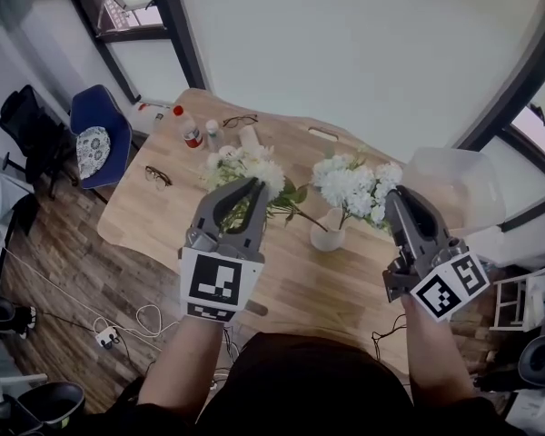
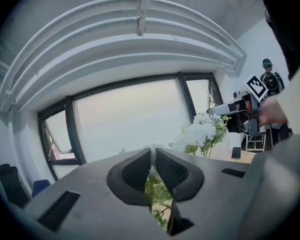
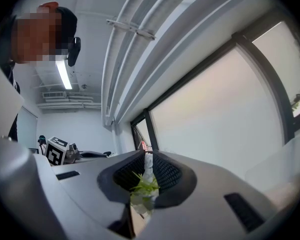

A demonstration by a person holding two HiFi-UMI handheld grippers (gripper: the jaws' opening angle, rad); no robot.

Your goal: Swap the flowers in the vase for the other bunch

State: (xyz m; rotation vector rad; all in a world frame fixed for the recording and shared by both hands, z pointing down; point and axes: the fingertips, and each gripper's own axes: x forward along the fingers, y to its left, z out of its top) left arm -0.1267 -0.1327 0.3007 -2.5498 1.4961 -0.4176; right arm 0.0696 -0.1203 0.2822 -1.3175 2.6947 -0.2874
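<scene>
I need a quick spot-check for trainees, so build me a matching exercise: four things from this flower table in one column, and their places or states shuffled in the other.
Things
1. small white ceramic vase
2. red-capped plastic bottle
3. looser, leafy bunch of white flowers
4. fuller, rounder bunch of white flowers

Places or states
A. clamped in the right tongs
B. near the far left corner of the light wooden table
C. clamped in the left tongs
D. mid-table, between the two bunches

Pairs: 1-D, 2-B, 3-C, 4-A.

Glasses (image 1: 158, 177), bottle (image 1: 190, 133), blue chair (image 1: 98, 134)
</scene>
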